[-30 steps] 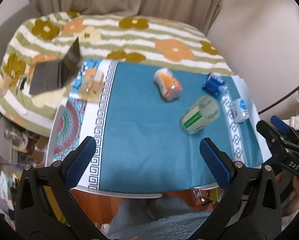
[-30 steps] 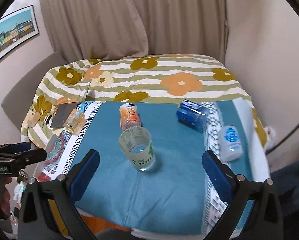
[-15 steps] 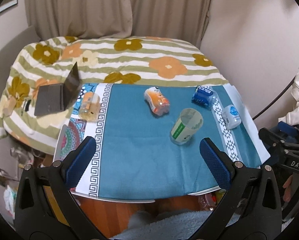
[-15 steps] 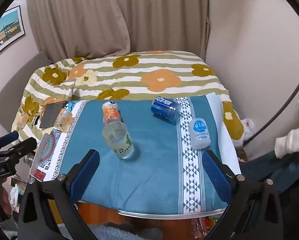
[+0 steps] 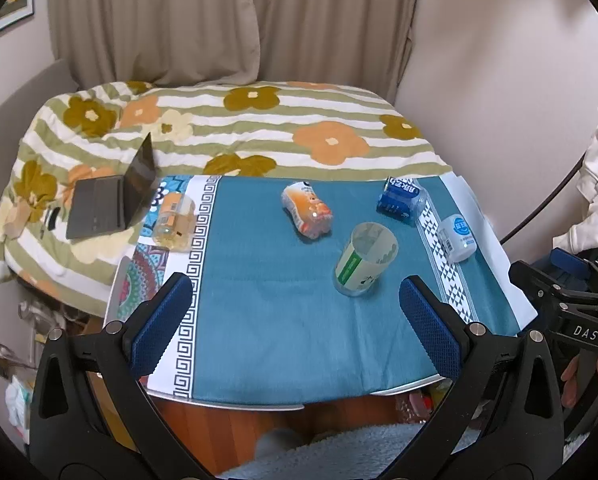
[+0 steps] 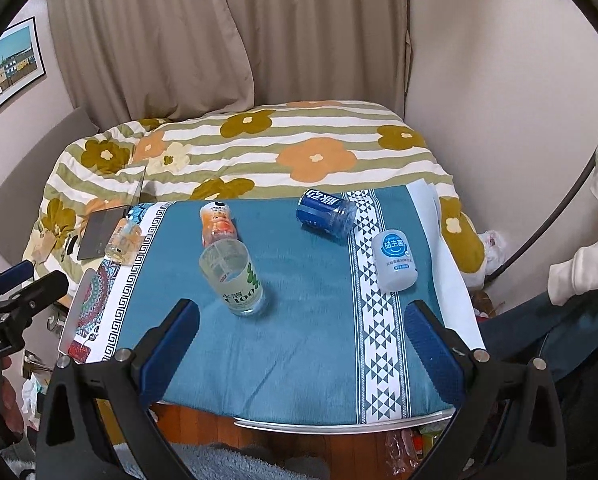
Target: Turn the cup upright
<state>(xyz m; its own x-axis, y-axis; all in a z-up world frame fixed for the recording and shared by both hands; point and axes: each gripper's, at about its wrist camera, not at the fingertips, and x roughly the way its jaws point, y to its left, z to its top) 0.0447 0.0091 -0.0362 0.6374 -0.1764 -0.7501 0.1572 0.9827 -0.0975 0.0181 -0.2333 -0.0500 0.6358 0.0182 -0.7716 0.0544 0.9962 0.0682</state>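
Cup: clear cup [image 6: 233, 276] stands mouth-up on the teal cloth [image 6: 307, 340], so the flip looks done.
Neighbours: orange bottle [image 6: 217, 224] lies just behind the cup (blue can [image 6: 326, 217] further right).
Left gripper [image 5: 295, 320]: spread wide, empty, well short of the cup.
Right gripper [image 6: 299, 340]: likewise wide, holding nothing.

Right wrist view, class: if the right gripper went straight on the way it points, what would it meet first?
Probably the teal tablecloth, not a container: the right gripper is open, with the clear green-printed glass cup left of centre. Depth is uncertain.
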